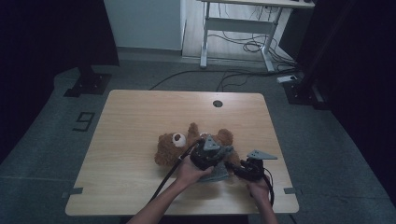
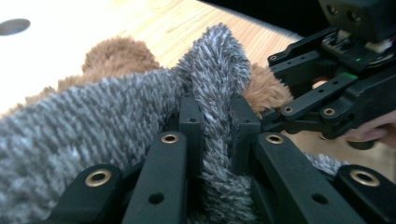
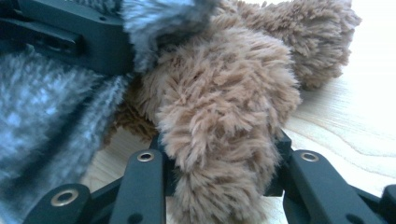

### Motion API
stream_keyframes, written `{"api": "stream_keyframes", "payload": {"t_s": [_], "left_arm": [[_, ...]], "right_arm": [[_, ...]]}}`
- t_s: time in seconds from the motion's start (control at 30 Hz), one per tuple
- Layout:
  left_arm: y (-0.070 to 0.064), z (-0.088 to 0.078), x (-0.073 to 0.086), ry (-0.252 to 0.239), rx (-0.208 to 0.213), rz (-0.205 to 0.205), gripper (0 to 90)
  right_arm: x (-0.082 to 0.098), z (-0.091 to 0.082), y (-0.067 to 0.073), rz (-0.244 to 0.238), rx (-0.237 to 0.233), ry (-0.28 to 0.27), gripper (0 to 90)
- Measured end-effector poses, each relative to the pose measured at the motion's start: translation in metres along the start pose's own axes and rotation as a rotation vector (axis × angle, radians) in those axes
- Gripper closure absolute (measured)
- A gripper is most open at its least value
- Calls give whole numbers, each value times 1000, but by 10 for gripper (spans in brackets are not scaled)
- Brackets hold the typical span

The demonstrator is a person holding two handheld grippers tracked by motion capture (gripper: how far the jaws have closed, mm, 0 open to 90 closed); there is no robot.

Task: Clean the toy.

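Note:
A brown teddy bear (image 1: 170, 143) lies on the wooden table (image 1: 135, 116), head to the left, with a grey fuzzy garment (image 1: 219, 171) over its lower body. My left gripper (image 1: 215, 156) sits over the bear's middle. In the left gripper view it (image 2: 215, 112) is shut on a raised fold of the grey garment (image 2: 93, 121). My right gripper (image 1: 235, 166) reaches in from the right. In the right gripper view it (image 3: 219, 149) is shut on a brown furry limb of the bear (image 3: 224, 107). The two grippers are close together, and the right gripper (image 2: 327, 88) is seen beside the fold.
A round cable hole (image 1: 217, 103) is in the table's far edge. Bare wood lies left of the bear and behind it. A white-legged desk (image 1: 243, 23) with cables on the floor stands beyond the table. Dark stands flank it.

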State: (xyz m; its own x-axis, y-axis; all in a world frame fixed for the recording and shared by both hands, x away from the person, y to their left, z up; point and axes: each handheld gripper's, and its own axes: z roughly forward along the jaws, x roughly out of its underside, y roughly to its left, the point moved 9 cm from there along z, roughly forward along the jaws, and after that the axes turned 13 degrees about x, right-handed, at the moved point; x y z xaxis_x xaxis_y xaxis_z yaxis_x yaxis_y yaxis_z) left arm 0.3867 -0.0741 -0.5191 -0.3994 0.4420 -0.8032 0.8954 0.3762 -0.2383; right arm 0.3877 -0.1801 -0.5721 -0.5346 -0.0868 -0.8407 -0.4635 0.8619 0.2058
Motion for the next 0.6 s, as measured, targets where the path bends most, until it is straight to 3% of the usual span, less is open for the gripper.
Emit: {"api": "stream_keyframes", "payload": {"t_s": [0.17,0.43,0.6], "left_arm": [[10,-25,10,-33,-7,-37,783],[45,-81,35,-57,-168,-58,785],[52,-107,46,-102,-171,-80,786]], "right_arm": [[0,-1,0,-2,-3,1,619],[1,-1,-1,5,-6,-1,619],[1,-1,1,3,-11,2,619]]}}
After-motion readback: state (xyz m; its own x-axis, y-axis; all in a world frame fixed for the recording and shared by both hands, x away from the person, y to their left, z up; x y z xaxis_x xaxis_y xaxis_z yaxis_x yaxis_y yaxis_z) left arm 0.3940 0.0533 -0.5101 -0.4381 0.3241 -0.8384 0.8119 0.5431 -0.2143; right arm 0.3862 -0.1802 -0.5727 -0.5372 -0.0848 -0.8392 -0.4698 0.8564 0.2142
